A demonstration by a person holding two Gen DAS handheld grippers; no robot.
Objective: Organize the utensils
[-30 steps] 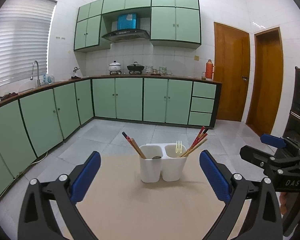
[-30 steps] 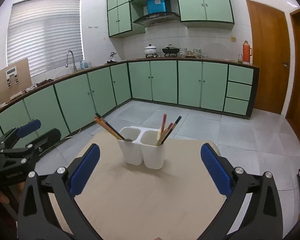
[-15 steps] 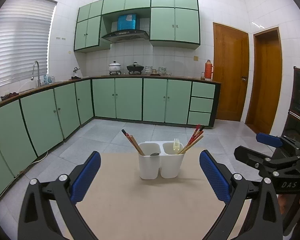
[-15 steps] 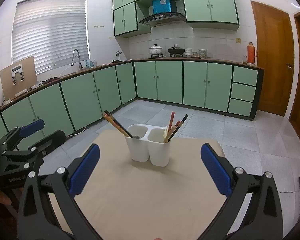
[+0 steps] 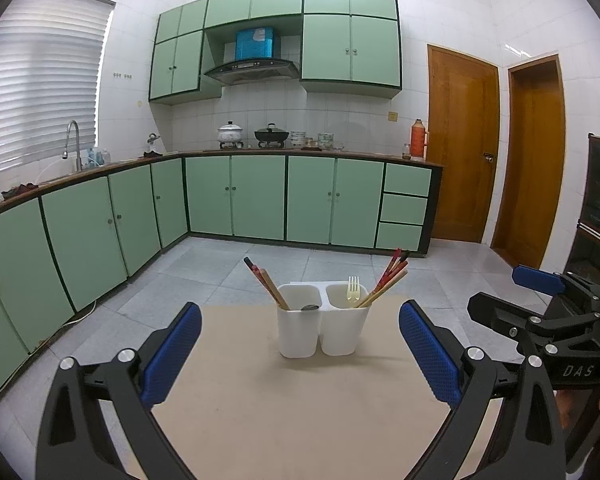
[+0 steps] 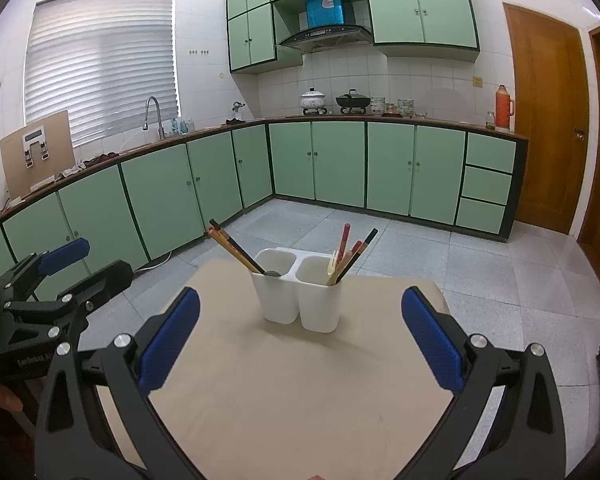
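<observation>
I hold both tools back from the white two-cup caddy (image 5: 323,320), which looks smaller than it did a second ago: I have drawn away from it, a sign the sorting is probably done or pausing. Nearest me, the left gripper (image 5: 300,356) is spread wide with nothing between its blue pads (image 5: 172,354), and the right gripper (image 6: 300,338) is just as wide and empty, both well short of the caddy. The caddy stands upright on the tan table (image 5: 292,412), toward its far edge. In the caddy's left cup lean a few chopsticks (image 5: 266,284) and a dark spoon handle (image 5: 310,307); its right cup holds a pale fork (image 5: 353,290) and more chopsticks (image 5: 386,282). Beyond the caddy run green kitchen cabinets (image 5: 256,200).
</observation>
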